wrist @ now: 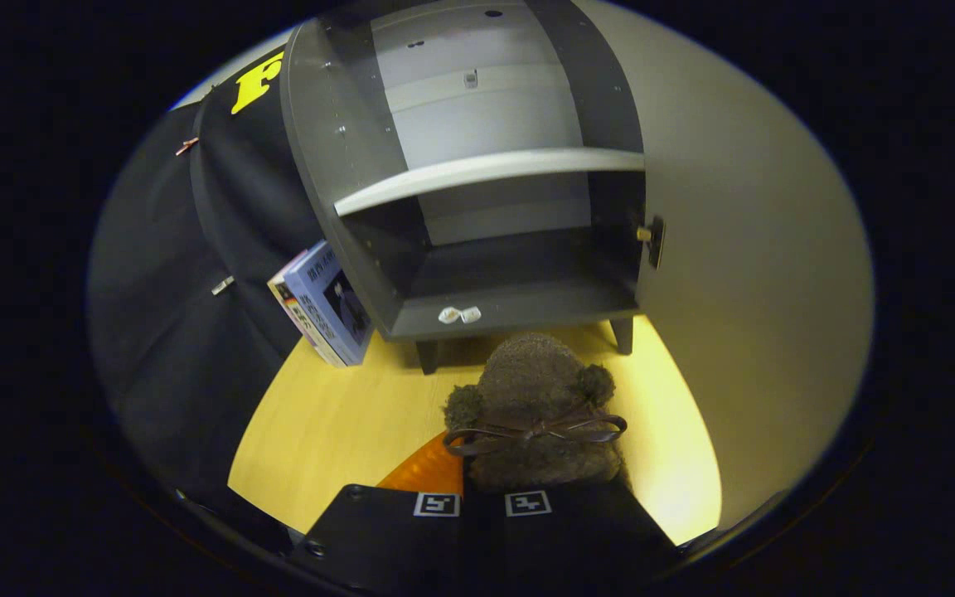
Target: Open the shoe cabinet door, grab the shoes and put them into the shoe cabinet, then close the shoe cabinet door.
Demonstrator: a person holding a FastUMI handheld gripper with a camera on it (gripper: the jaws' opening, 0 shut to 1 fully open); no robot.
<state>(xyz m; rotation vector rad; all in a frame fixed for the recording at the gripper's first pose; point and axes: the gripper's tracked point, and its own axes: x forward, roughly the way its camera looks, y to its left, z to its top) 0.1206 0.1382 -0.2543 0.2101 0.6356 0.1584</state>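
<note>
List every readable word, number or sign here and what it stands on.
Books beside the cabinet: cover print, too blurred to read.
Hand-held gripper, with the shoe at its fingers: two square markers, no words.
Cabinet, shoe: no text.

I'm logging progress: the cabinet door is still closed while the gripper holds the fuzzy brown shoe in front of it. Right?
Not quite. The gripper view shows the shoe cabinet door swung open, shelves exposed. The gripper does hold the fuzzy brown shoe in front of it.

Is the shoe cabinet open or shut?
Open: the shoe cabinet shows its shelf and inside, door swung aside.
</note>
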